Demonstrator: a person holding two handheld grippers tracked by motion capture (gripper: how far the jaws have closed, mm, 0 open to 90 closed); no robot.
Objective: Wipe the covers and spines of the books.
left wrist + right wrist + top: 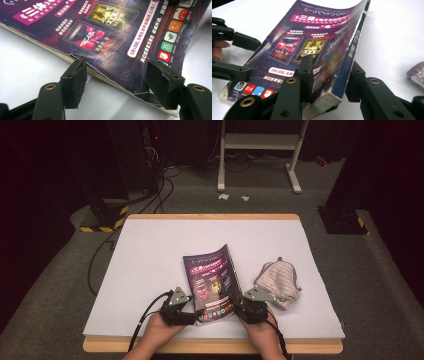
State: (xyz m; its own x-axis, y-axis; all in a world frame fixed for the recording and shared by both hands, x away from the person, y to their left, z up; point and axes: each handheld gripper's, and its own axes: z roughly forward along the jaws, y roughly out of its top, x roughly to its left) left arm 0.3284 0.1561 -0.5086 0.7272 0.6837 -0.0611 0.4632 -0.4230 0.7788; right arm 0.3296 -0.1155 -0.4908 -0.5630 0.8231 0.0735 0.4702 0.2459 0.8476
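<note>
- Right gripper (329, 82) sits at the near right corner of the magazine (312, 50), one black jaw laid on the purple cover, the other pressed against the spine side, so the thick corner is clamped between them and raised off the sheet.
- From above, the same right gripper (239, 306) meets the magazine (212, 280) at its near right corner, with the person's right hand (262, 332) behind it.
- Left gripper (197, 312) is at the magazine's near left corner, held by the left hand (157, 332); a black cable trails back from it.
- In the left gripper view, the left gripper (116, 80) has its jaws spread wide, standing on either side of the magazine (105, 37) corner; one pad touches the worn page edge, the other rests against the cover near the coloured app icons. I can't see them squeezing it.
- In the right gripper view, the left gripper (247, 56) appears farther off, its two jaws apart with the cover's edge between them.
- The magazine lies near the middle of the table (150, 250), closer to the person's edge, its cover facing up and its right side curling upward.
- A striped cloth (278, 281) lies bunched just right of the magazine, close to the right gripper but apart from it.
- Beyond the table stands a white frame (260, 142), and dark cables (160, 190) run over the grey floor.
</note>
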